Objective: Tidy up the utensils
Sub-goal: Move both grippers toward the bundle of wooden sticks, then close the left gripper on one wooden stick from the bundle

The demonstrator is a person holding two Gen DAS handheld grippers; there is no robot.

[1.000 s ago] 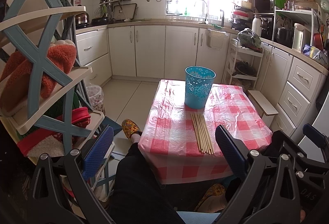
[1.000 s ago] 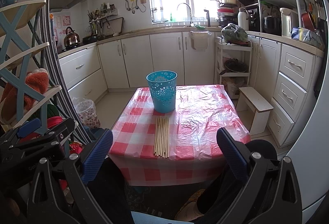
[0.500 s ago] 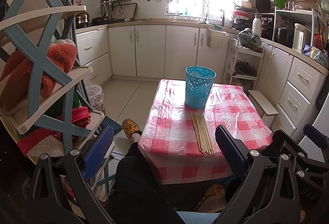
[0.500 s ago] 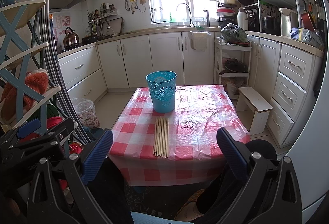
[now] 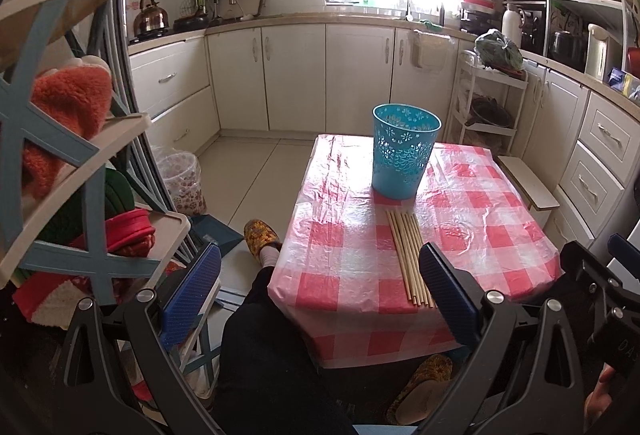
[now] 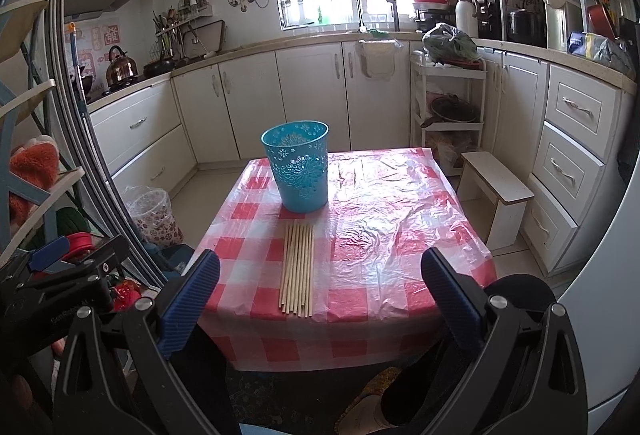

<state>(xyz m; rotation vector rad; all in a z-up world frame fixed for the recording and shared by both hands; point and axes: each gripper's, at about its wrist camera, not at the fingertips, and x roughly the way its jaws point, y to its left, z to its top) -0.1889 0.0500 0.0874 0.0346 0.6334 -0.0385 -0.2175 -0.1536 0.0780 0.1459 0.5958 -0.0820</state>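
Lying mid-frame on the table [image 6: 400, 219], chopsticks [image 6: 298, 269] rest just below the bin [image 6: 298, 167]; left gripper [image 5: 320, 295] and right gripper [image 6: 320, 295] gape wide, fingers holding nothing.

We hold black-framed grippers, left gripper [image 5: 316, 295] and right gripper [image 6: 320, 299], with ribbed blue pads [image 5: 191, 293] and silver screws; we wear dark trousers [image 5: 272, 367] and yellow patterned slippers [image 5: 261, 233]

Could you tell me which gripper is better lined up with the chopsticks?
The right gripper: the chopsticks lie between its fingers, unlike the left gripper.
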